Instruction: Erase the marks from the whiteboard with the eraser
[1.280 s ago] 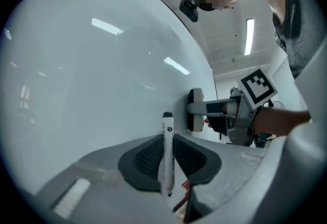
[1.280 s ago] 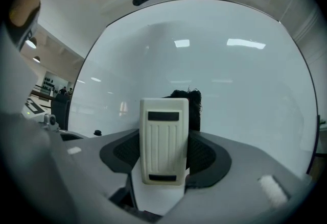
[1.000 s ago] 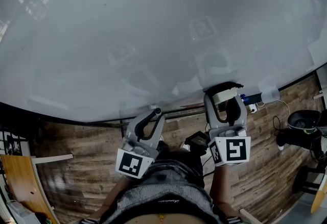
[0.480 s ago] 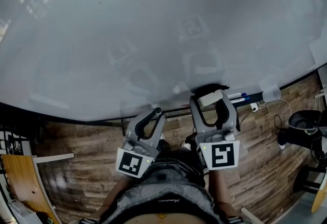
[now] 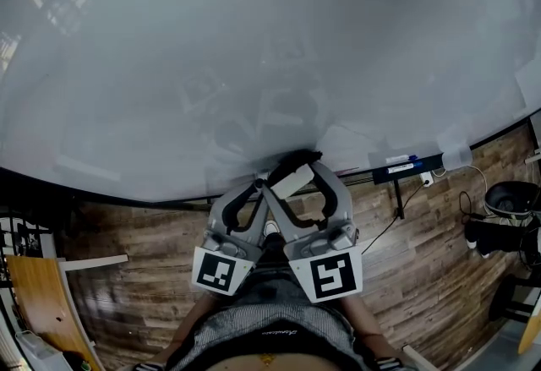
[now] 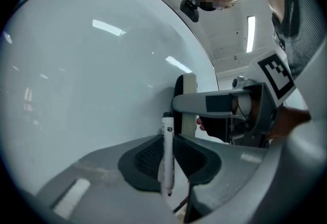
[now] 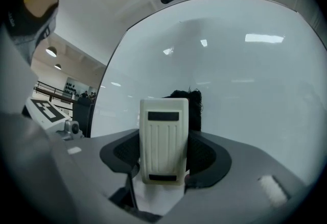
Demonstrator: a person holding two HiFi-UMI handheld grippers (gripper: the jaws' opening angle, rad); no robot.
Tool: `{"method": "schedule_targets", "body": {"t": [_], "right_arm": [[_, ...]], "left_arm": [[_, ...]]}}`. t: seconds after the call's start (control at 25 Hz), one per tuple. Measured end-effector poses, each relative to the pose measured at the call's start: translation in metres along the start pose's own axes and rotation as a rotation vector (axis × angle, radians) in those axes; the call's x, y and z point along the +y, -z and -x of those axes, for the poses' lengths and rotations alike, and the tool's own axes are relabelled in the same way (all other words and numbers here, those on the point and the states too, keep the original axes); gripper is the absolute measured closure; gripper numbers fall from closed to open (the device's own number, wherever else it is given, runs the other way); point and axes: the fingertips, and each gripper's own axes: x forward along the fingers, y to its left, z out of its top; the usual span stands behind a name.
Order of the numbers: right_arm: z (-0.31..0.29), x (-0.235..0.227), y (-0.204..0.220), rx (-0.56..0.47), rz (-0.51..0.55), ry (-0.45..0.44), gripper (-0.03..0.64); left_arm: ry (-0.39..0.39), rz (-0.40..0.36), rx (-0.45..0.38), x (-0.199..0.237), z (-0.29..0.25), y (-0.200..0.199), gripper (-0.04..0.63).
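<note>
Down at the lower edge of the whiteboard [image 5: 254, 40], the right gripper [image 5: 294, 175] held the eraser [image 5: 290, 181], its fingers [image 7: 209, 154] pinching the cream plastic body from both sides. The eraser's dark felt side was turned to the board, at or very close to its surface, as the left gripper view showed from the side. Just beside it, the left gripper [image 5: 256, 189] had its fingers [image 6: 145, 156] pressed on a white marker [image 6: 167, 139], which stood upright between them with its dark cap toward the board. In the head view the two grippers leaned together, the tips nearly touching. Below the board ran a wooden floor [image 5: 127, 276], and off to the right a narrow tray [image 5: 406, 166] carried more pens.
</note>
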Motion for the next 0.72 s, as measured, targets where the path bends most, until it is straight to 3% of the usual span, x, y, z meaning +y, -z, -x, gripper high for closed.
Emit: {"method": "schedule_targets", "body": {"t": [0.48, 0.72], "right_arm": [[-0.004, 0.013, 0.004, -0.003, -0.007, -0.071, 0.359], [0.006, -0.005, -0.004, -0.018, -0.031, -0.056, 0.359]], "left_arm": [[-0.01, 0.005, 0.004, 0.007, 0.0, 0.005, 0.522], [-0.032, 0.001, 0.008, 0.005, 0.0, 0.002, 0.522]]}}
